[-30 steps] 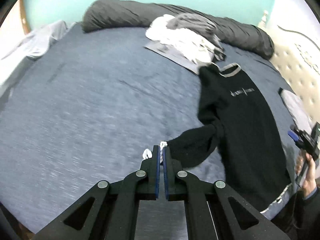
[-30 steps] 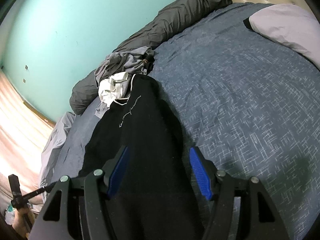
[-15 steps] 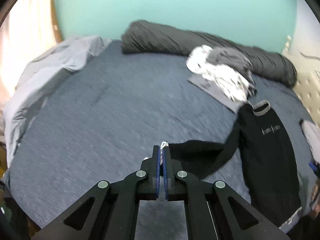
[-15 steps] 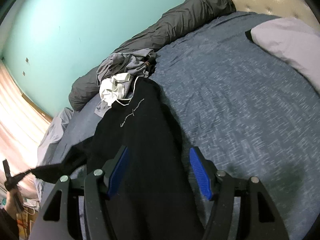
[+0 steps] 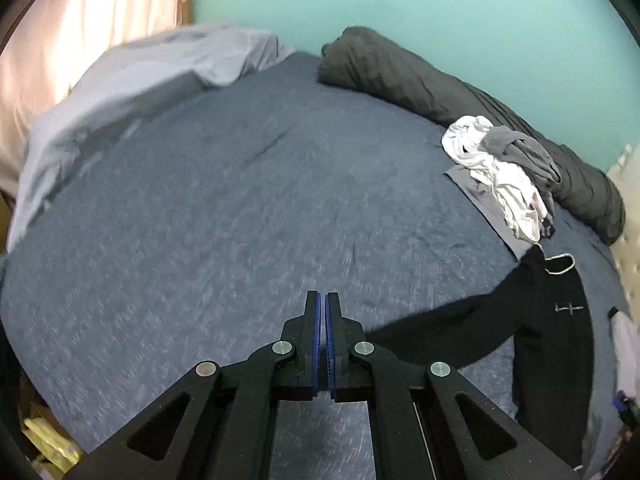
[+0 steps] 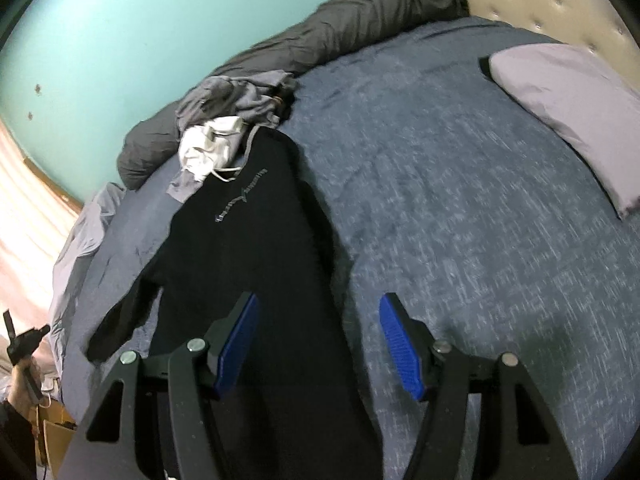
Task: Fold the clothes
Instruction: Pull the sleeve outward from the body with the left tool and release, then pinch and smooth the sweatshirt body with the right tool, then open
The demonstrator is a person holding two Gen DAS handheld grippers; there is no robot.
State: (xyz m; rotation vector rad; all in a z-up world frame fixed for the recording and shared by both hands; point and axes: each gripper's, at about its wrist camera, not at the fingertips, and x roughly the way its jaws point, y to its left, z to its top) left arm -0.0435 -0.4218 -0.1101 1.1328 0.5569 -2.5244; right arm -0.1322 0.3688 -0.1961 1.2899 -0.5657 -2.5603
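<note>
A black long-sleeved shirt (image 6: pixel 256 248) lies flat on the blue bed, collar toward the far pile. It also shows at the right of the left wrist view (image 5: pixel 552 332), one sleeve (image 5: pixel 436 340) stretched out toward my left gripper (image 5: pixel 322 300). That gripper's jaws are shut with nothing visible between the tips; the sleeve's end lies just right of and behind the fingers, so whether it is pinched cannot be told. My right gripper (image 6: pixel 318 320) is open above the shirt's lower body, holding nothing.
A pile of white and grey clothes (image 5: pixel 504 168) lies beyond the collar, also in the right wrist view (image 6: pixel 228 120). A dark grey rolled duvet (image 5: pixel 440 84) lines the far edge. A lilac pillow (image 6: pixel 572 108) lies right. A pale sheet (image 5: pixel 132 92) is bunched left.
My left gripper has drawn the sleeve out to the left, away from the shirt's body, and the sleeve now lies stretched flat. The cuff no longer shows between its tips. The right gripper stayed open.
</note>
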